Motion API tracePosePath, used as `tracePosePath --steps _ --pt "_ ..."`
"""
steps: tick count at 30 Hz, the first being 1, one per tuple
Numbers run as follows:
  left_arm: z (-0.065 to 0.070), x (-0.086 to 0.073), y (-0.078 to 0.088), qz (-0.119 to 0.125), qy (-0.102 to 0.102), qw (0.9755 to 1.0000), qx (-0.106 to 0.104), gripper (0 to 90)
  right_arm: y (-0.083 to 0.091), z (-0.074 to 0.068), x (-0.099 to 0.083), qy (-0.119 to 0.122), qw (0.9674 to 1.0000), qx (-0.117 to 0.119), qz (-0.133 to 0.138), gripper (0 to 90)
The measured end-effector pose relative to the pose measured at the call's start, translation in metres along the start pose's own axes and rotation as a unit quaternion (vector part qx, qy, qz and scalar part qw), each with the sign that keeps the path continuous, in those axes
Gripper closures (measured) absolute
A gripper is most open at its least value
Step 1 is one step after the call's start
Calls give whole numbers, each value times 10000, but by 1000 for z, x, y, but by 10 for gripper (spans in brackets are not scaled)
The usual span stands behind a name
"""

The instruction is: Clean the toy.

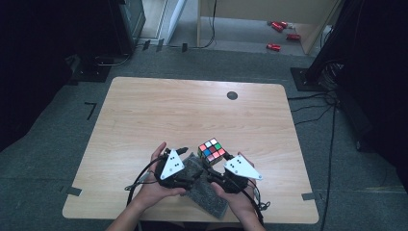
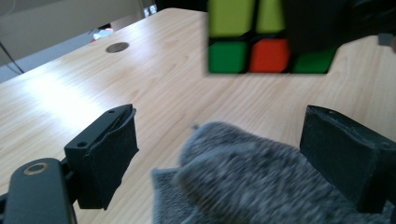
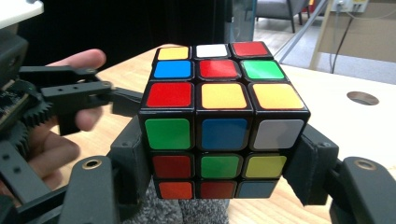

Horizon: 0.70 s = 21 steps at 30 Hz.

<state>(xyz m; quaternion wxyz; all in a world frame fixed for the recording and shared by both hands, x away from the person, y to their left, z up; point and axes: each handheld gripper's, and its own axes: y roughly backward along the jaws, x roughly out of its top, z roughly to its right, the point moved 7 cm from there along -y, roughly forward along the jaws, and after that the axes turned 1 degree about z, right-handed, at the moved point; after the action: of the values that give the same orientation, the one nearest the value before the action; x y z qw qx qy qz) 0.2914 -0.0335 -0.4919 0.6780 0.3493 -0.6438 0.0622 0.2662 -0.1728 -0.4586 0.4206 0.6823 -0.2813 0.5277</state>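
Cube lifted clear of table (image 1: pixel 144 110), cloth wipe not yet under way.
Grey cloth (image 1: pixel 204 185) lies just below cube; right gripper (image 3: pixel 219 163) clamps puzzle cube (image 3: pixel 219 121); left gripper (image 2: pixel 219 154) jaws spread wide, bracketing cloth, gripping nothing.

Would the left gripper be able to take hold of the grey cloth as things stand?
Probably yes: the left gripper is open, and the grey cloth lies bunched between its pads with nothing in front; the cube is in the right gripper.
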Motion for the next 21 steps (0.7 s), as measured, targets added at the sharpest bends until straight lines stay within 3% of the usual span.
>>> tracePosePath --steps 2,3,8,16,18,21 --pt "-1 1 1 39 36 10000 -5 122 0 1 0 -34 10000 -9 5 347" --pt "4 2 -1 59 3 10000 -61 125 0 1 0 -109 9999 8 -7 347" --pt "22 -1 -14 -71 -212 9997 -109 118 -3 -10 -2 -42 9999 118 -40 347" --pt "23 3 -12 220 -231 9995 9 160 -6 -17 -6 -204 9996 152 -107 346" --pt "24 2 -13 303 -322 9989 139 220 -8 -20 -9 -289 9993 155 -180 346" --pt "25 1 -13 358 -381 9986 107 291 -11 -21 -12 -552 9979 185 -271 345"
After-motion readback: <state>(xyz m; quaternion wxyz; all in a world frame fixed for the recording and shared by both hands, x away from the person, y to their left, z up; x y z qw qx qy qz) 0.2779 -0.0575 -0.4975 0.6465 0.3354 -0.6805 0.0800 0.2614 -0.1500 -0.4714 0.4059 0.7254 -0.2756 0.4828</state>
